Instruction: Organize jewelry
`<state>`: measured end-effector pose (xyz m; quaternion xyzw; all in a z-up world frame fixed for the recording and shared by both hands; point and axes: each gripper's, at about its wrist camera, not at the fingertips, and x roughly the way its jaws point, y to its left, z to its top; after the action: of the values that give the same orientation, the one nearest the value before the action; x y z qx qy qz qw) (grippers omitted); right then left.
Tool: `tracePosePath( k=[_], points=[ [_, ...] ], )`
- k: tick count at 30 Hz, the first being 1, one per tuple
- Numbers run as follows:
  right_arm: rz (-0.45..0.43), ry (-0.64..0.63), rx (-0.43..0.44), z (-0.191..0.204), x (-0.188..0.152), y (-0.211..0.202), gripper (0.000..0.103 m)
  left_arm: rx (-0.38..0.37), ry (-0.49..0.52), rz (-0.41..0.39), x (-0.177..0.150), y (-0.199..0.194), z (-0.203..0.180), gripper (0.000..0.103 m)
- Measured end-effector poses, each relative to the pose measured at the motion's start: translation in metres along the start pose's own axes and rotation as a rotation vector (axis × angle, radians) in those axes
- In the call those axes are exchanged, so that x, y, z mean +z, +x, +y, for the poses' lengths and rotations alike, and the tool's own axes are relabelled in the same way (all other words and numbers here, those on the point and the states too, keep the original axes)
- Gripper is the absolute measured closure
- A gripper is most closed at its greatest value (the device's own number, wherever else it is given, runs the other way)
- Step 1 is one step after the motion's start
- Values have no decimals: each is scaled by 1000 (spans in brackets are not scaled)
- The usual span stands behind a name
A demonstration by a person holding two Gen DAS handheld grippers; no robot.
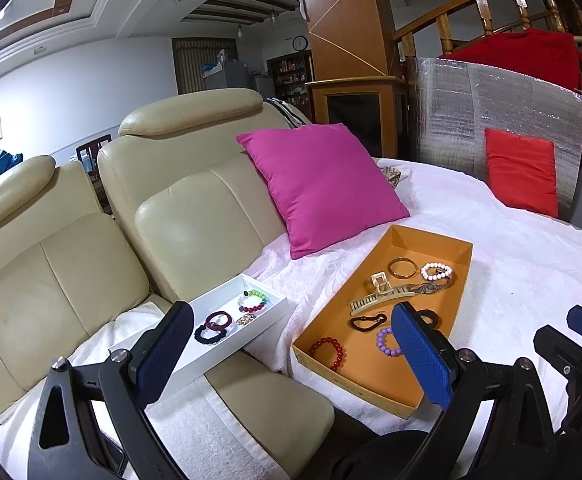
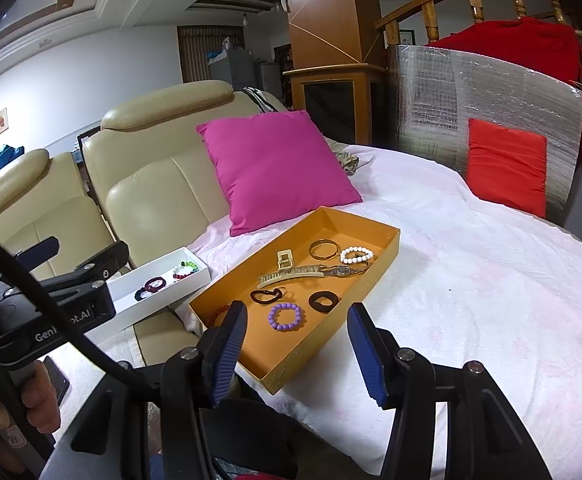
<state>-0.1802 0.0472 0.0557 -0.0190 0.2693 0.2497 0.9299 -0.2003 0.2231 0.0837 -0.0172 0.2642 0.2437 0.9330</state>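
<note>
1. I hold both tools back from the trays, above the near edge of the cloth-covered bed [image 2: 471, 248]. My left hand-held gripper [image 1: 291, 340] has its jaws spread wide with nothing between them; my right hand-held gripper [image 2: 297, 344] is just as wide and just as empty.

2. The jewelry is split between two trays. The orange tray [image 2: 375, 280] lies on the bed at about 12 o'clock from my right tool and holds most of it: a purple bracelet [image 2: 286, 316], a black band [image 2: 323, 301], a carabiner [image 2: 265, 295], a hair claw [image 2: 291, 270], a watch [image 2: 341, 270], a gold bangle [image 2: 323, 249] and a white bracelet [image 2: 355, 255]. A red bracelet [image 1: 328, 352] sits in its near left corner.

3. The white tray [image 1: 227, 360] rests on the sofa [image 1: 195, 216] seat at roughly 10 o'clock from the orange one, just beside it. It already holds a black bracelet [image 1: 210, 334], a maroon ring [image 1: 217, 319], a multicolour bracelet [image 1: 253, 302] and some small gold bits [image 1: 247, 319] I cannot identify.

4. I judge the white tray to be the sorted side, with the trays set close so each carry stays short.

5. The purple bracelet lies nearest my right jaws, flat and clear of its neighbours, so it looks the easiest next pick.

6. The pink pillow [image 2: 275, 168] stands at 11 o'clock behind the trays, out of my way.
</note>
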Motion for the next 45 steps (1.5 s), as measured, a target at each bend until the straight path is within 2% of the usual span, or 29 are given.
tracePosePath(
  k=[30,45],
  points=[
    [42,-43,-8,20,5,25,44,19,-38,44,-6,27,27,4],
    [62,-67,-9,30,18,47,42,38,-41,71,-5,47,33,4]
  ],
)
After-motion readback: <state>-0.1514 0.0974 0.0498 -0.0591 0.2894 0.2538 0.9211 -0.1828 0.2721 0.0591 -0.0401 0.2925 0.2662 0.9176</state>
